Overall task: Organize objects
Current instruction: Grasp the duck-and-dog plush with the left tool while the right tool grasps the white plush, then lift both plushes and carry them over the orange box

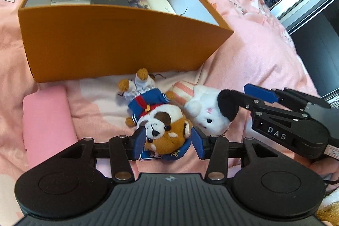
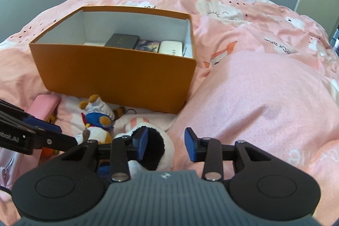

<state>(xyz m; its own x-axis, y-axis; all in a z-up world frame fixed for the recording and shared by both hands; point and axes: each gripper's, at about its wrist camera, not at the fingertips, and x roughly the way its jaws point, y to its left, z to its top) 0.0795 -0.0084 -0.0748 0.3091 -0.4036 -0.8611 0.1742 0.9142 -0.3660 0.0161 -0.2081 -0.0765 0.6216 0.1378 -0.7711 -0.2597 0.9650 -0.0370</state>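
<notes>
A brown-and-white plush dog [image 1: 161, 120] in a blue sailor suit lies on the pink bedding in front of an orange box [image 1: 118, 39]. My left gripper [image 1: 168, 142] is open with its blue pads on either side of the dog's head; I cannot tell if they touch it. A white plush with a black ear [image 1: 211, 111] lies just right of the dog. My right gripper [image 2: 166, 145] is open above that plush [image 2: 154, 149], its left pad by the black ear. The dog also shows in the right wrist view [image 2: 97, 120], and so does the box [image 2: 118, 75].
The box holds a dark case [image 2: 122, 40], a picture card [image 2: 148, 46] and a white case [image 2: 170, 48]. A pink case [image 1: 46, 122] lies left of the dog. A raised hump of pink duvet [image 2: 254, 107] lies right of the box. Grey walls and a door stand behind.
</notes>
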